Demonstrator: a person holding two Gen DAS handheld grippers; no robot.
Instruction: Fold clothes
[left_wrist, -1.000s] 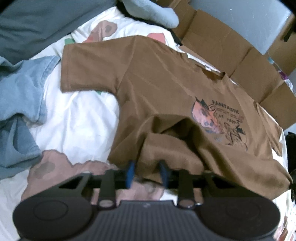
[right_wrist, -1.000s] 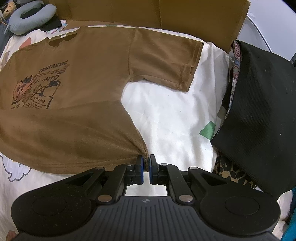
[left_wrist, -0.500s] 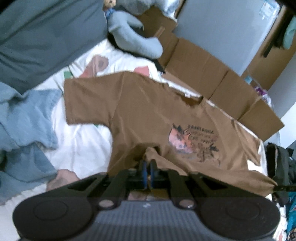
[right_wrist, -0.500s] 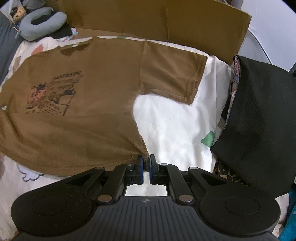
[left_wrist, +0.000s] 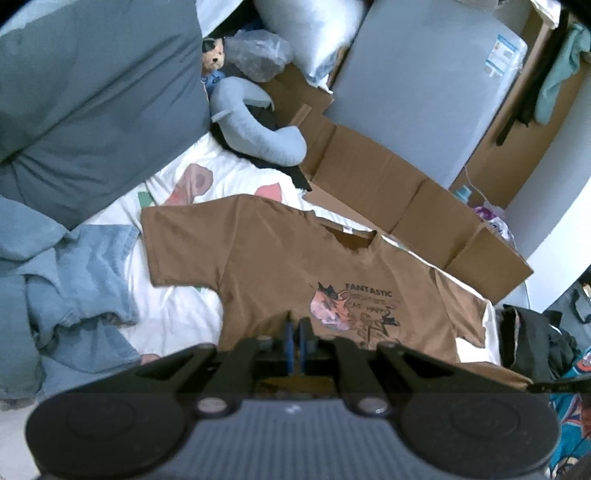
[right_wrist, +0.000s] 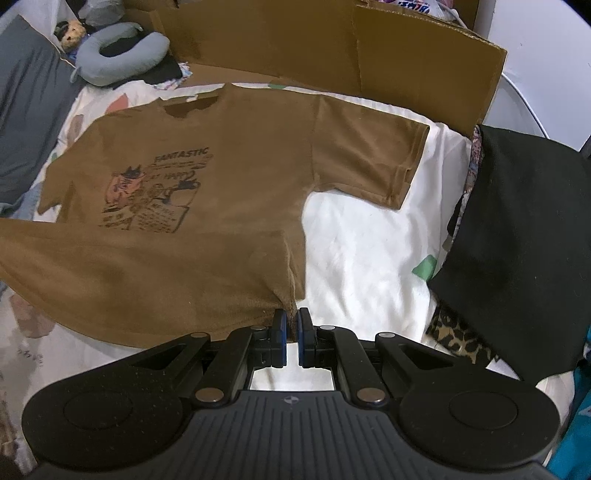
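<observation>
Far left there's a heap of blue clothes (left_wrist: 70, 284) bunched up on the white bed sheet (left_wrist: 177, 314), next to a big grey pillow (left_wrist: 92, 103); looks like stuff parked out of the way so the middle stays free; then the brown t-shirt (left_wrist: 295, 258) lies print-up across the sheet, collar toward the cardboard (left_wrist: 399, 192) propped along the far edge, both sleeves spread flat. The left gripper (left_wrist: 294, 334) has its blue pads pinched nearly together at the bottom hem, and the right gripper (right_wrist: 291, 325) is clamped on the other hem corner, cloth visibly caught between the pads; the hem hangs lifted between them while the chest stays down, so my guess is the bottom half is being carried up toward the collar for a crosswise fold; holding both corners keeps the edge straight. Right of that, a black garment (right_wrist: 517, 240) sits over something leopard-print (right_wrist: 461, 339); containers: none really, the cardboard is just flattened panels holding nothing I can see.
</observation>
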